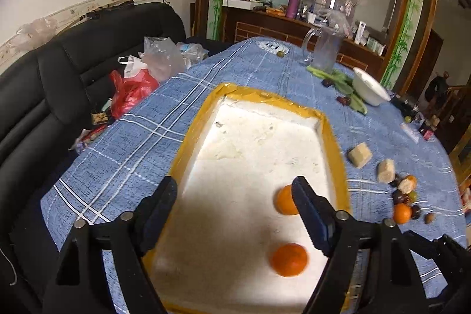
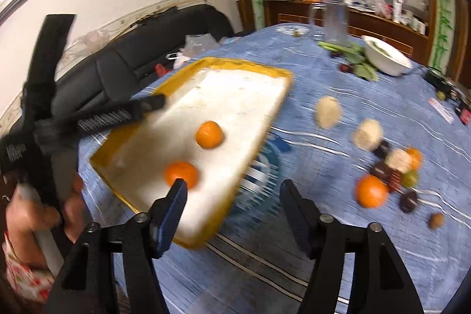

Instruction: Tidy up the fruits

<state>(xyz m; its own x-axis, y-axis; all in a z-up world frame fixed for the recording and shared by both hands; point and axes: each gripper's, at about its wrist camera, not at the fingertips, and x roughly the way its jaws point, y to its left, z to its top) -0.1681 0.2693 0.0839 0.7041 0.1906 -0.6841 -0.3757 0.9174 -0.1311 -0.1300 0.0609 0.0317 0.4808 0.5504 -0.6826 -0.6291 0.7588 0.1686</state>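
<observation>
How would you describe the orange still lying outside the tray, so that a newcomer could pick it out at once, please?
Start at the yellow-rimmed white tray on the blue checked tablecloth, then look at the cluster of small fruits beside its long edge. The orange lies on the near side of that cluster. It is the largest fully visible bright orange piece among dark plums and pale chunks.

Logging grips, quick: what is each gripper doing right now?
Left gripper: open, holding nothing.
Right gripper: open, holding nothing.

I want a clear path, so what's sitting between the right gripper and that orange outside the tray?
Nothing: in the right wrist view only bare blue tablecloth lies between the right gripper and the loose orange.
</observation>
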